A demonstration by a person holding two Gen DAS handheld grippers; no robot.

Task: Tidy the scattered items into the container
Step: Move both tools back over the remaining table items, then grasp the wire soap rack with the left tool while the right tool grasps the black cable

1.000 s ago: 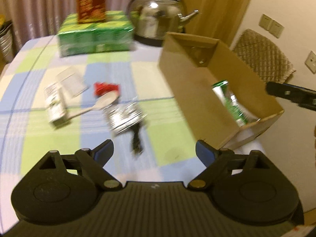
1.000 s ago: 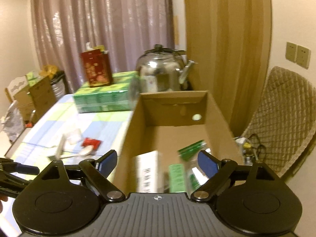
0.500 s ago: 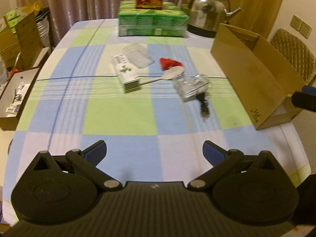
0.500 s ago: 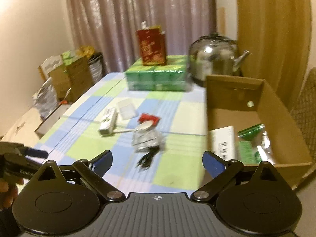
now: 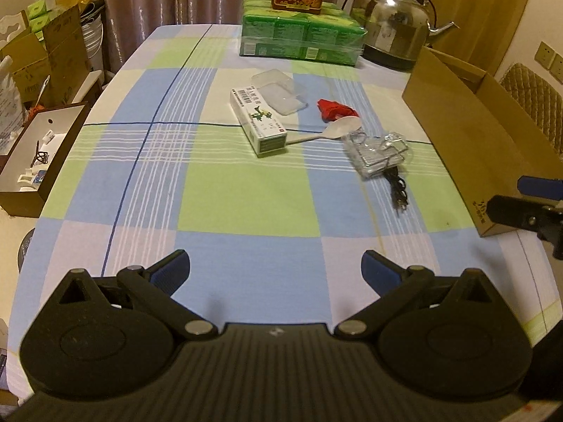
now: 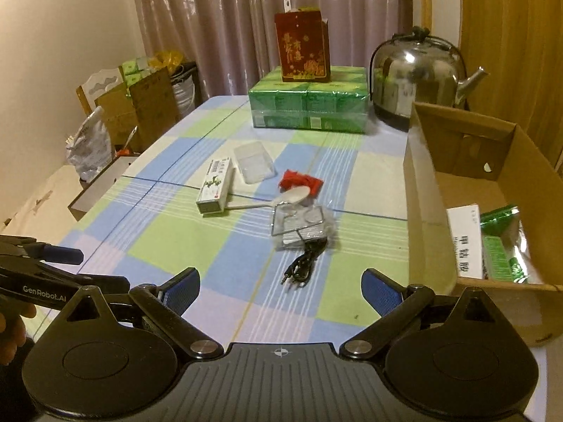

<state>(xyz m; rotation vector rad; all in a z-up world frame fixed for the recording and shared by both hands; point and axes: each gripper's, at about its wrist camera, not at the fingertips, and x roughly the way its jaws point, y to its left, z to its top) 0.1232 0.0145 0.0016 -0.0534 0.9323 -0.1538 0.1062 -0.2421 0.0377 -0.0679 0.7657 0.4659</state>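
Scattered on the checked tablecloth are a white medicine box (image 5: 258, 120) (image 6: 215, 190), a clear plastic lid (image 5: 278, 91) (image 6: 253, 162), a red wrapper (image 5: 333, 108) (image 6: 299, 180), a white spoon (image 5: 330, 132) (image 6: 285, 198), a clear bag with a wire rack (image 5: 377, 154) (image 6: 302, 225) and a black cable (image 5: 397, 189) (image 6: 304, 267). The open cardboard box (image 5: 468, 137) (image 6: 429, 218) stands at the right and holds a white box (image 6: 466, 242) and a green packet (image 6: 503, 246). My left gripper (image 5: 276, 269) and right gripper (image 6: 281, 283) are open and empty, both back near the table's front edge.
A green wrapped pack (image 5: 302, 40) (image 6: 309, 105) with a red box (image 6: 303, 49) on it and a steel kettle (image 5: 394, 26) (image 6: 418, 74) stand at the far end. Cartons (image 6: 137, 105) and an open tray of small parts (image 5: 31, 154) sit off the table's left side.
Both grippers have pulled back from the cardboard box towards the table's front edge and turned left. The whole table now shows in both views.
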